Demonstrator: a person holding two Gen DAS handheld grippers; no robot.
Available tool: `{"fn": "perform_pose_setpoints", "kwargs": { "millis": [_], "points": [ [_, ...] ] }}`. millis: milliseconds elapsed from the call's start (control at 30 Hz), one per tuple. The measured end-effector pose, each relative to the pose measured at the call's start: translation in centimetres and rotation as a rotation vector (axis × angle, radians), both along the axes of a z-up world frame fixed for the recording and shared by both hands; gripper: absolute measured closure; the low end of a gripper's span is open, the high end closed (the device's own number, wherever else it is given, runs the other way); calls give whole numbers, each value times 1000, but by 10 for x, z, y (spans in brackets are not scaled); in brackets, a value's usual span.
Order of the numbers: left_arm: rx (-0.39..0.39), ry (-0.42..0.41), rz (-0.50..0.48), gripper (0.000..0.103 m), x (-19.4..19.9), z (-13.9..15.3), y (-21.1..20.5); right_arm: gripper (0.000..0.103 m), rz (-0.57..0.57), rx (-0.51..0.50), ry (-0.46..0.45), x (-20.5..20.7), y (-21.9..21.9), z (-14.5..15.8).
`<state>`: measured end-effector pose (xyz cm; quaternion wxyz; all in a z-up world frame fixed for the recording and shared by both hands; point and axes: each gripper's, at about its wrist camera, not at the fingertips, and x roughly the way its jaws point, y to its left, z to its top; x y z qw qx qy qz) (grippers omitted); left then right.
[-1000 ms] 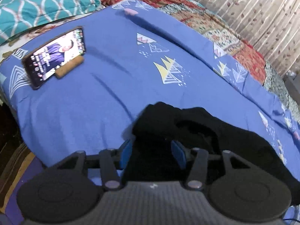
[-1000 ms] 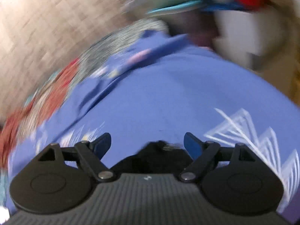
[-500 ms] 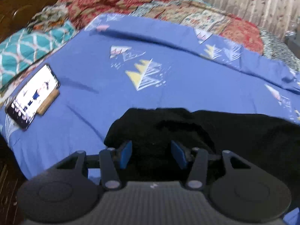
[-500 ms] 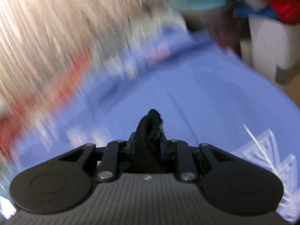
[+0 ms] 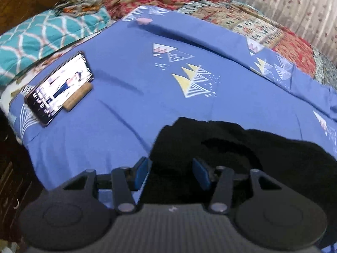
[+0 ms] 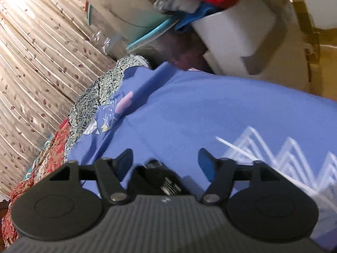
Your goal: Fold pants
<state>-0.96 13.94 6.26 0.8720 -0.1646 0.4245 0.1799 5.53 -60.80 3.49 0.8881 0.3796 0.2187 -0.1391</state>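
The black pants [image 5: 242, 154] lie bunched on the blue bedsheet [image 5: 147, 80] at the near edge of the bed. My left gripper [image 5: 171, 174] is over their left end, with a thick bunch of the fabric filling the gap between its blue pads [image 5: 140, 171]. In the right wrist view my right gripper [image 6: 166, 162] has its jaws opening wide over the sheet [image 6: 210, 116]. Only a small dark bit of the pants [image 6: 160, 175] shows low between them, and neither pad touches it.
A lit phone [image 5: 59, 88] leans on a small wooden stand at the sheet's left edge. Patterned quilts [image 5: 231, 19] and a teal pillow [image 5: 42, 38] lie beyond, before a curtain. A white bin of clothes [image 6: 227, 27] stands past the bed's right end.
Half a second ago my right gripper was pinched on a fold of the pants; now its jaws stand wide and the fold has dropped. The left gripper keeps the pants while its view swings.
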Motion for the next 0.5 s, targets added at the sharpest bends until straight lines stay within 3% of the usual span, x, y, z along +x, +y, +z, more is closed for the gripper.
{"fn": "perform_pose_setpoints", "kwargs": {
  "millis": [167,200,233,267,300,433,500],
  "points": [
    [-19,-12,30,54,-5,5,13,21,30,119,31,-8,8,-29],
    [-23,-19,39,54,-7,7,15,25,35,125,49,-6,12,-29],
    [-28,-29,47,54,-10,9,17,34,52,128,72,2,18,-32],
    [-32,-39,55,53,-14,11,20,68,61,103,109,9,26,-32],
    [-33,-47,63,53,-19,13,23,77,50,53,146,16,33,-30],
    [-41,-76,106,49,-39,19,38,76,-71,-247,247,28,64,-7],
    [-67,-88,116,47,-44,18,45,51,-140,-380,271,29,80,-4]
  ]
}}
